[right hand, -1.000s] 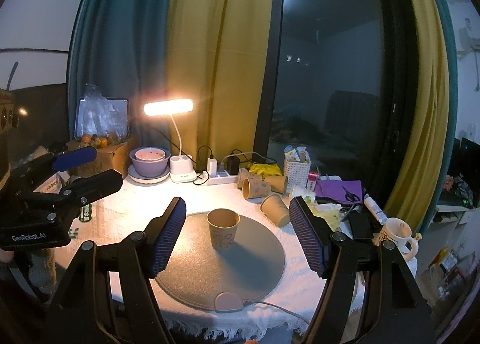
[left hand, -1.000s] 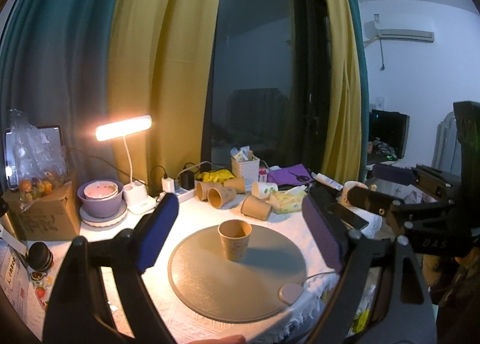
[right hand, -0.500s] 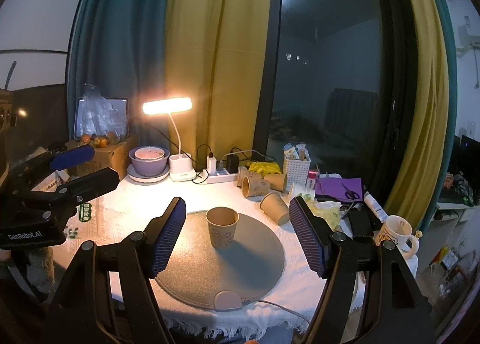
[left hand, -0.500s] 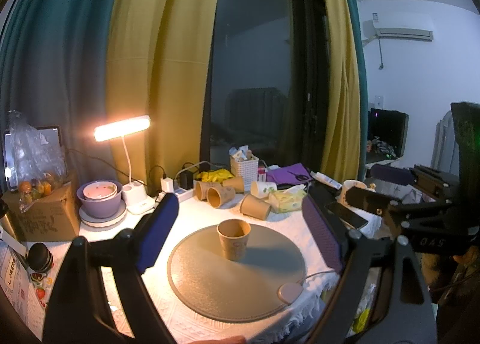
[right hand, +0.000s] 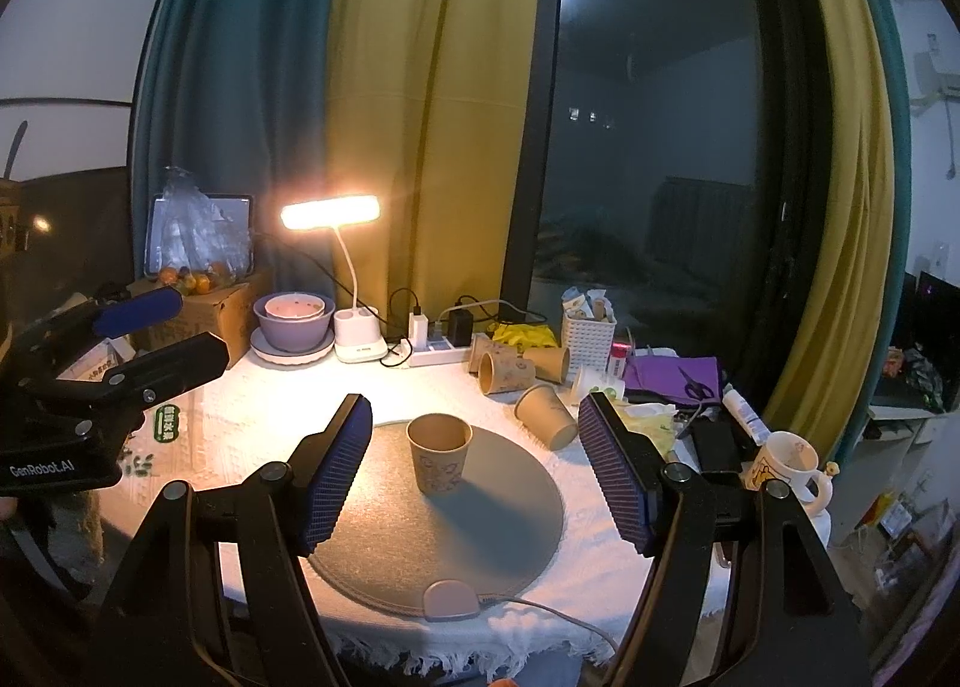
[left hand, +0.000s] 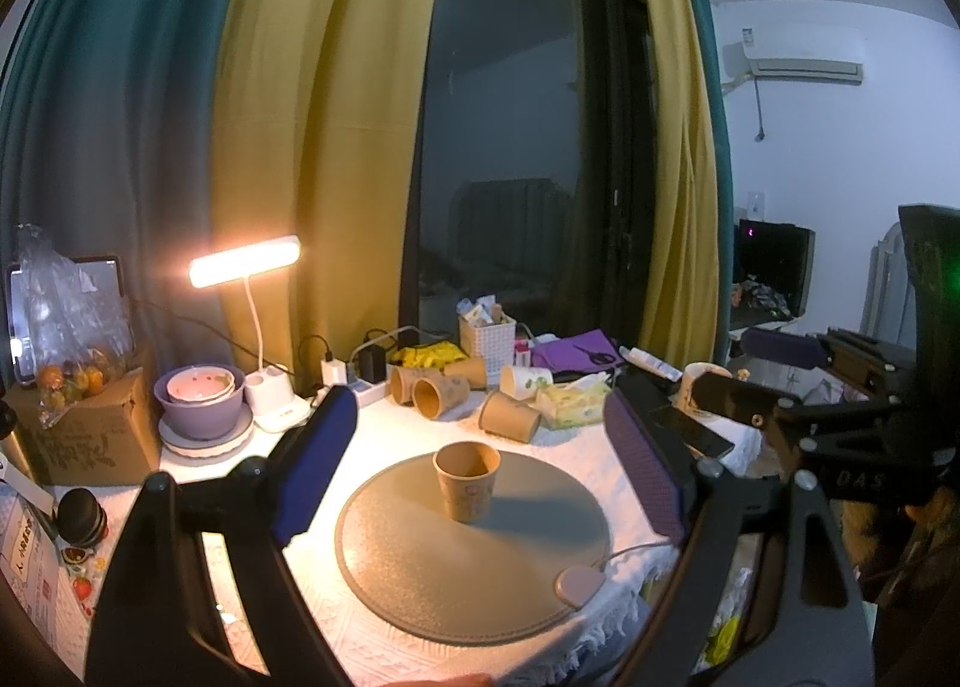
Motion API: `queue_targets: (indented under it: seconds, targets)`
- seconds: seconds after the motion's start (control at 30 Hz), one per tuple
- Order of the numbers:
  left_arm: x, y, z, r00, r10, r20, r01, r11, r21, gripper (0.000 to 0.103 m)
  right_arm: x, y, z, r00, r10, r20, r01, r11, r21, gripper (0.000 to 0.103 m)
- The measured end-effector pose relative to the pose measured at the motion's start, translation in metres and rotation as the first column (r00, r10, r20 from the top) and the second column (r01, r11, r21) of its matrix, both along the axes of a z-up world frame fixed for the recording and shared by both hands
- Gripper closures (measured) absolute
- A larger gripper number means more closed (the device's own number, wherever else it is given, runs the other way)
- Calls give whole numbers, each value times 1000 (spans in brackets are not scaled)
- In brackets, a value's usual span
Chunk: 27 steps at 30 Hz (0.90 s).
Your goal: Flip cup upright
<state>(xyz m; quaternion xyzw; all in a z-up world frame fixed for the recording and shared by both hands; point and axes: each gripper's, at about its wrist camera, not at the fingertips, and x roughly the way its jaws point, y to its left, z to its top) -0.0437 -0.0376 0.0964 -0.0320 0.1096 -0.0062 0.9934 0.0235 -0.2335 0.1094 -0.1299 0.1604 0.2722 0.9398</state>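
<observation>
A brown paper cup (left hand: 467,480) stands upright, mouth up, on the round grey mat (left hand: 420,567); it also shows in the right wrist view (right hand: 438,452) on the mat (right hand: 480,531). My left gripper (left hand: 474,465) is open and empty, held back from the cup. My right gripper (right hand: 474,471) is open and empty, also short of the cup. The right gripper shows at the right edge of the left wrist view (left hand: 774,381), and the left gripper at the left of the right wrist view (right hand: 150,336).
Several paper cups lie on their sides behind the mat (left hand: 510,416) (right hand: 545,416). A lit desk lamp (right hand: 331,211), purple bowls (right hand: 294,321), a power strip, a white basket (right hand: 589,328), a mug (right hand: 786,462) and a cardboard box (left hand: 72,429) crowd the table's back and sides.
Both grippers have drifted very slightly; the cup stays upright on the mat and the jaws stay open.
</observation>
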Motion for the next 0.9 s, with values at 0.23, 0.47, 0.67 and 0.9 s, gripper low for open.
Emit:
queue_targets:
  seconds: [0.23, 0.47, 0.67, 0.9]
  targets:
    - [0, -1, 0, 1000, 1, 1, -1, 1000, 0, 18, 0, 0, 0, 1000, -3, -3, 3, 1000, 0, 29]
    - [0, -2, 0, 1000, 2, 0, -2, 1000, 0, 18, 0, 0, 0, 1000, -1, -3, 1, 1000, -1, 29]
    - [0, -2, 0, 1000, 2, 1, -2, 1000, 0, 18, -2, -2, -1, 1000, 13, -3, -13, 1000, -5, 29]
    - [-1, -4, 1, 1000, -1, 0, 1, 1000, 2, 18, -1, -3, -1, 999, 36, -1, -36, 999, -16, 29]
